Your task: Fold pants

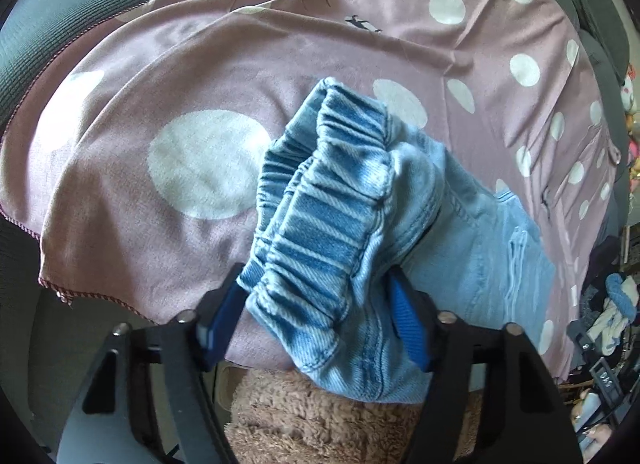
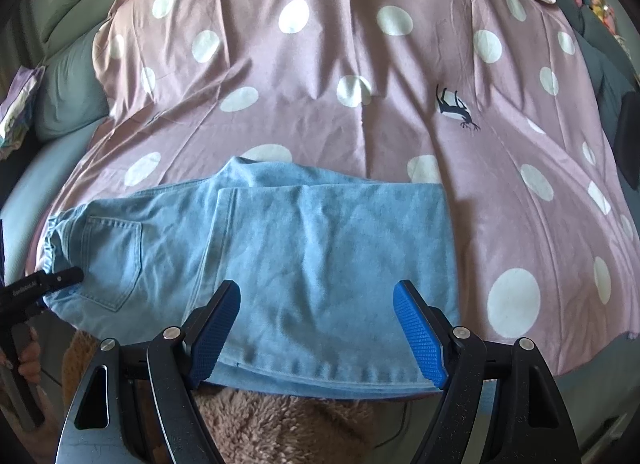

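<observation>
Light blue denim pants (image 2: 256,248) lie folded lengthwise on a pink dotted sheet (image 2: 360,64). The left gripper (image 1: 320,312) straddles the bunched elastic waistband (image 1: 320,192), its pads apparently touching the cloth. The right gripper (image 2: 320,328) hangs open above the legs. Denim looks soft, moderately heavy, non-slippery; the thick waistband and hems offer the best hold.
</observation>
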Tool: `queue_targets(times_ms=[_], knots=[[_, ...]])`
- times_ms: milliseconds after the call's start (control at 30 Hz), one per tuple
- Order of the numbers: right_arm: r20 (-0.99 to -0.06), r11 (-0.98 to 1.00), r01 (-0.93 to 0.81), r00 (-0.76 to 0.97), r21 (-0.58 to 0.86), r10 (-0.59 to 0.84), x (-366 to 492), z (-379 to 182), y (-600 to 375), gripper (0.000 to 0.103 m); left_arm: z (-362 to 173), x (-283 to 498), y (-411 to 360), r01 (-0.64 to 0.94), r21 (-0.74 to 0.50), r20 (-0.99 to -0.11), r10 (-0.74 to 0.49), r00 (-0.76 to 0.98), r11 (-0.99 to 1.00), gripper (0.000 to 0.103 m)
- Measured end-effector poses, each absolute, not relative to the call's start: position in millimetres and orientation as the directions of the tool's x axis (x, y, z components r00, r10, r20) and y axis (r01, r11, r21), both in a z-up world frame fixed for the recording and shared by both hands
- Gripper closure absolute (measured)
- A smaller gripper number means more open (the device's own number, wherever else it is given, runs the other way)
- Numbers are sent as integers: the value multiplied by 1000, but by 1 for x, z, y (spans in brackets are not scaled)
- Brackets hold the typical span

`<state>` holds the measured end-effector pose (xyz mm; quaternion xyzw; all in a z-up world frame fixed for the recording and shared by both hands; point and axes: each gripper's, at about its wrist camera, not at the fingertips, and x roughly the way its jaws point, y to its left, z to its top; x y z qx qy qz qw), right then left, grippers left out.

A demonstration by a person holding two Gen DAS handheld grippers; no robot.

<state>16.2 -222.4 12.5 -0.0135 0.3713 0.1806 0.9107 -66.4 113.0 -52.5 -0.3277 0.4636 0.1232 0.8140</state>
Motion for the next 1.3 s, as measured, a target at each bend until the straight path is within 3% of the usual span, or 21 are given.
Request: queue_targets(times_ms=[100, 233, 467, 667, 1100, 1300], knots=[[-680, 933, -340, 657, 117, 325, 17, 12, -223, 25, -47, -65, 110, -498, -442, -825, -119, 553, 746, 55], [-675, 931, -343, 659, 123, 332, 16, 12, -225, 25, -20, -62, 99, -463, -447, -798, -107, 594, 765, 62], [-658, 938, -316, 678, 141, 328, 16, 15, -240, 25, 53, -44, 48, -258, -445, -699, -153, 698, 858, 65], [-641, 944, -280, 696, 172, 323, 16, 15, -261, 25, 81, -10, -17, -95, -352, -686, -187, 703, 931, 66], [-648, 944, -167, 692, 284, 317, 27, -2, -316, 25, 16, 56, -119, 94, -315, -806, -319, 499, 944, 65], [-648, 937, -161, 686, 309, 331, 28, -6, -323, 25, -2, 58, -125, 98, -374, -819, -377, 433, 922, 53]])
